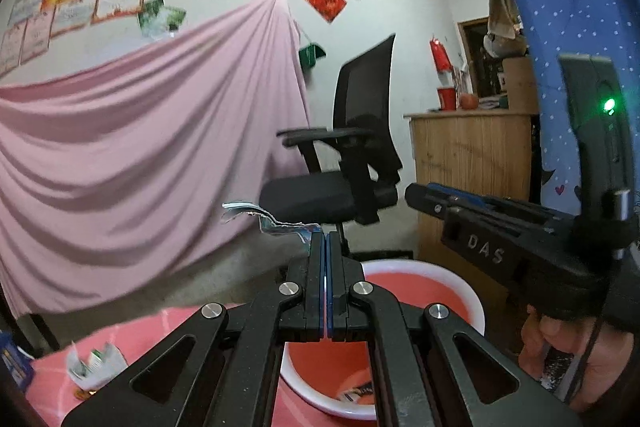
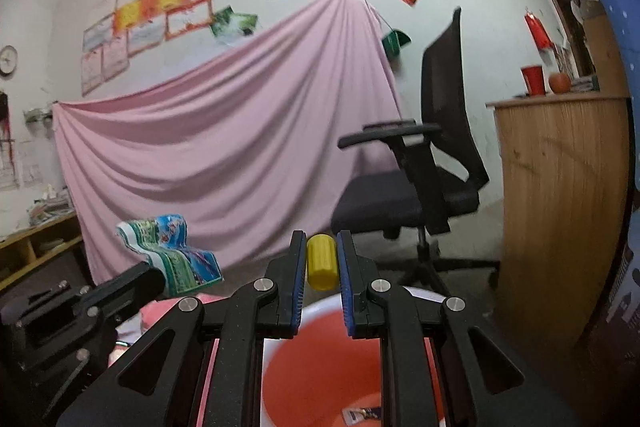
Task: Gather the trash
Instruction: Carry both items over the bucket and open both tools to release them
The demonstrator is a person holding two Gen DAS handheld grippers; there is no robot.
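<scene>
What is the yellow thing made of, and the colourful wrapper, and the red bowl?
The yellow cylinder looks like matte hard plastic: ridged sides, even colour. The wrapper seems thin printed plastic film or foil; it crinkles and bends, edge-on silvery. The basin looks like smooth, slightly glossy plastic, with a white rim.

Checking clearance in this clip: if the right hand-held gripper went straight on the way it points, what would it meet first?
Probably the office chair. The right hand-held gripper, shut on a yellow cylinder, points level over the red basin; beyond its tips lies open floor, then the chair's seat, with the pink sheet behind. Depth is unclear.
</scene>
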